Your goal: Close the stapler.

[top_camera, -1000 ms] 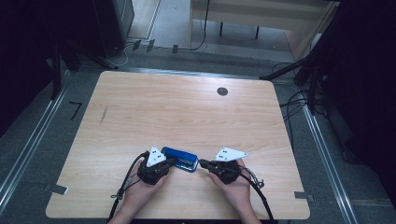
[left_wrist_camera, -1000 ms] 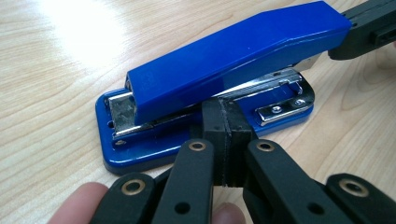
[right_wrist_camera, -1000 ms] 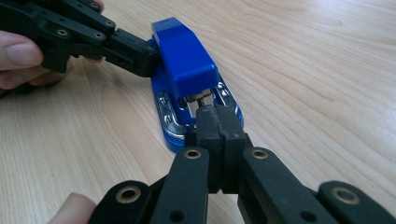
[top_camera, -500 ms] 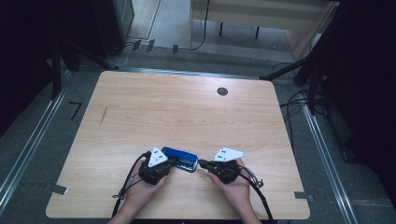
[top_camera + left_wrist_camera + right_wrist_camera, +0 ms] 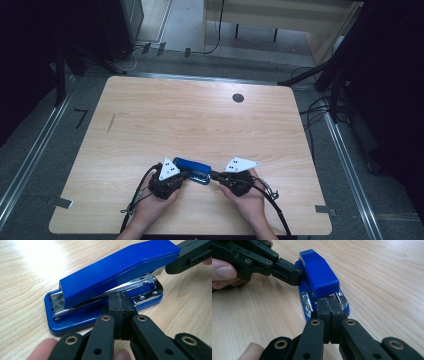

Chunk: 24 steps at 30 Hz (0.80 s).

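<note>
A blue stapler [image 5: 192, 166] lies flat on the wooden table [image 5: 200, 120] near its front edge, between my two grippers. My left gripper [image 5: 120, 297] is shut, jaws pressed together with nothing between them, and its tips touch the long side of the stapler [image 5: 117, 270] at the base. My right gripper [image 5: 329, 302] is shut too, with its tips against the front end of the stapler [image 5: 319, 275], just under the blue top. From above, the left gripper [image 5: 186, 173] and right gripper [image 5: 212, 175] face each other across the stapler. Each is held in a hand.
A small round black hole [image 5: 238, 98] sits near the table's far edge, and a short dark mark [image 5: 111, 123] lies at the left. Cables [image 5: 270, 197] trail off the front edge. Metal floor rails run along both sides.
</note>
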Each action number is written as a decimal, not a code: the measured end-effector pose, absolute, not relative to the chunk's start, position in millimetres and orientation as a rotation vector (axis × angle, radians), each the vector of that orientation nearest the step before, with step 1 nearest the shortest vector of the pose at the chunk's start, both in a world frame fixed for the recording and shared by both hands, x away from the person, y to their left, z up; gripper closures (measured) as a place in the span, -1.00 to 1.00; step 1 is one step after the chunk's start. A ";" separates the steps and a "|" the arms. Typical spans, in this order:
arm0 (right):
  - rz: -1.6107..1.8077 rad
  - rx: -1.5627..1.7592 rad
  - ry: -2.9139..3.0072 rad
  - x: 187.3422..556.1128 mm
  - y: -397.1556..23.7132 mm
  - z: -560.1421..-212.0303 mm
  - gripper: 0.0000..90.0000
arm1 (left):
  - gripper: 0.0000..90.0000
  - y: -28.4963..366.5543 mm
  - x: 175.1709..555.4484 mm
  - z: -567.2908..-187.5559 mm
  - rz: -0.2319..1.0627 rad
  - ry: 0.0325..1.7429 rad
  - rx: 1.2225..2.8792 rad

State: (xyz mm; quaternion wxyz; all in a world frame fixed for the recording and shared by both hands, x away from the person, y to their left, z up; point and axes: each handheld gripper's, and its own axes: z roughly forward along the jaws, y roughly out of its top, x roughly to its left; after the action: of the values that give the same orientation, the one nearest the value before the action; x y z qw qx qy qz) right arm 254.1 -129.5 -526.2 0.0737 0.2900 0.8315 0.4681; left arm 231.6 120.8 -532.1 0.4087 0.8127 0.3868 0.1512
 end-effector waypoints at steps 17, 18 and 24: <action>1.431 0.874 2.483 253.5 -129.2 -520.7 1.00 | 1.00 120.4 231.5 -532.2 0.384 0.974 2.046; 1.433 0.876 2.481 253.1 -129.0 -519.9 1.00 | 1.00 120.8 231.8 -532.1 0.379 0.975 2.048; 1.447 0.860 2.470 254.4 -127.7 -511.8 1.00 | 1.00 120.9 230.6 -532.8 0.365 0.974 2.067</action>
State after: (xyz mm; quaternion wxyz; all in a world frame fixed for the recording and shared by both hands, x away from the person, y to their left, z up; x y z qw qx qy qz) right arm 254.4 -127.7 -511.8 0.0760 0.2867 0.8240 0.4828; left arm 230.6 120.9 -532.8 0.4021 0.8179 0.3854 0.1443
